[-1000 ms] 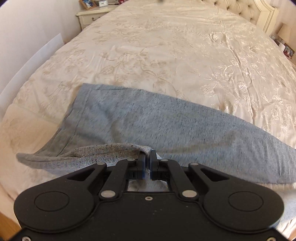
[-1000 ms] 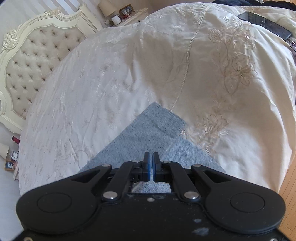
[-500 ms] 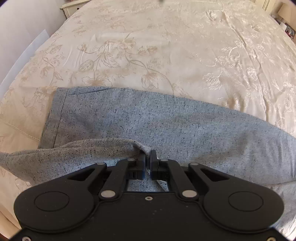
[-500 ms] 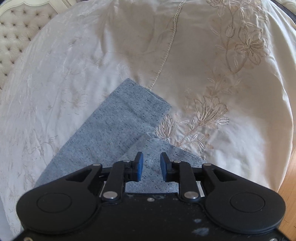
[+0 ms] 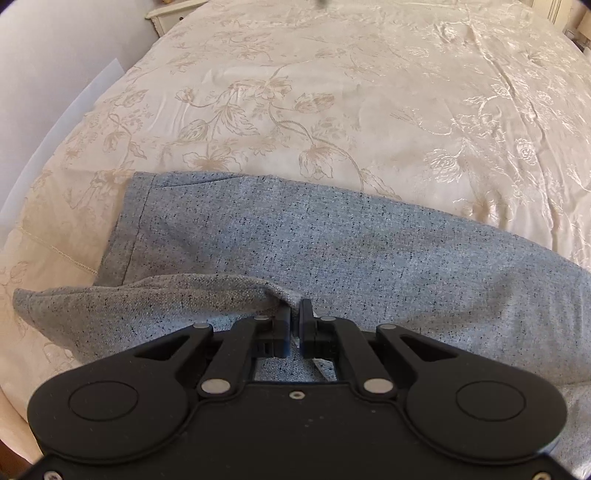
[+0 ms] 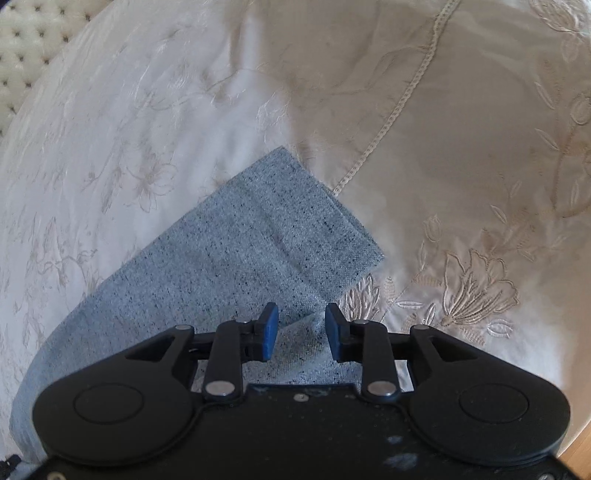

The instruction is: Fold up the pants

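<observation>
Grey speckled pants (image 5: 314, 243) lie on the cream bed. In the left wrist view my left gripper (image 5: 294, 314) is shut on a raised fold of the pants near the waistband, low over the fabric. In the right wrist view the leg end of the pants (image 6: 295, 229) lies flat, one leg stacked on the other. My right gripper (image 6: 301, 321) is open and empty, its blue pads (image 6: 270, 328) just above the lower leg's hem.
The cream embroidered bedspread (image 5: 332, 92) covers the bed. A white nightstand (image 5: 173, 14) stands at the far left. A tufted headboard (image 6: 22, 44) shows at the upper left of the right wrist view. Wooden floor (image 6: 580, 446) lies beyond the bed edge.
My right gripper has opened and let go of the pant leg, which now lies flat. Both grippers have come lower toward the bed. The left stays shut on the fold.
</observation>
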Available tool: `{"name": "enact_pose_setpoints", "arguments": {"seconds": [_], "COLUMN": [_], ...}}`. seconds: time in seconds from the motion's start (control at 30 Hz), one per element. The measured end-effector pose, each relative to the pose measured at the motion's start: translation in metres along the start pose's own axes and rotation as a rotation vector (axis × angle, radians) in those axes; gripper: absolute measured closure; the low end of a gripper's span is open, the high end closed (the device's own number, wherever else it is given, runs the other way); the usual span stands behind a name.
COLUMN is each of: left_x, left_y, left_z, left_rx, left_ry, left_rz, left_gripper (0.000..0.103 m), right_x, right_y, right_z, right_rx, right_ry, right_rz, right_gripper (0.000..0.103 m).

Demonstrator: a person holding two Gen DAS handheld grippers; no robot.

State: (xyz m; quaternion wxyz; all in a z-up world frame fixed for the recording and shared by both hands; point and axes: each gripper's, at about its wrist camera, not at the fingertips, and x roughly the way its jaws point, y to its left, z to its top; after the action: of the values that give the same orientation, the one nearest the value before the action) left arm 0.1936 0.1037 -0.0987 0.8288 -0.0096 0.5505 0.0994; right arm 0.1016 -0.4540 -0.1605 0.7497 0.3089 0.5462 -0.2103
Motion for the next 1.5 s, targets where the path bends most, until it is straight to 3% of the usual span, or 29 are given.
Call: {"name": "enact_pose_setpoints", "arguments": {"seconds": [0.1,0.17,0.2,0.23,0.5,0.67,0.87,1.13,1.3,1.5], "left_x": [0.0,-0.001,-0.002,-0.003,-0.036,-0.028,0.031,0.094,0.113,0.108], "left_y": [-0.002,-0.003,-0.003,-0.003,0.002,-0.01,-0.043,-0.075,-0.074,-0.069], "left_z": [-0.001,-0.002,-0.003,-0.003,0.005,0.035,0.07,0.089,0.09,0.091], "left_rx": [-0.002,-0.003,-0.004,-0.007,-0.034,-0.004,0.044,0.071,0.045,-0.03], "left_ry": [-0.002,-0.004,-0.005,-0.007,-0.033,-0.048,0.004,0.05,0.062,0.034], "left_rz": [0.019,0.026,0.03,0.032,0.009,-0.005,-0.02,0.048,0.071,0.084], "left_gripper": [0.098,0.098,0.098,0.098,0.098,0.098,0.097,0.097,0.097,0.097], "right_x": [0.006,0.006,0.003,-0.001,-0.071,-0.095,-0.043,0.046,0.06,0.026], "right_y": [0.002,0.004,0.005,0.005,-0.006,-0.004,0.019,0.04,0.039,0.015], "right_z": [-0.001,-0.005,-0.008,-0.01,-0.02,0.011,0.069,0.102,0.106,0.109], "right_rx": [-0.057,-0.107,-0.133,-0.15,-0.055,0.01,0.018,-0.009,-0.034,-0.002], "right_ry": [0.045,0.051,0.044,0.039,-0.089,-0.184,-0.175,-0.09,-0.078,-0.155], "right_rz": [0.022,0.03,0.039,0.054,0.13,0.124,0.076,-0.044,-0.05,0.027], "right_gripper": [0.071,0.077,0.094,0.098,0.099,0.099,0.099,0.099,0.097,0.08]}}
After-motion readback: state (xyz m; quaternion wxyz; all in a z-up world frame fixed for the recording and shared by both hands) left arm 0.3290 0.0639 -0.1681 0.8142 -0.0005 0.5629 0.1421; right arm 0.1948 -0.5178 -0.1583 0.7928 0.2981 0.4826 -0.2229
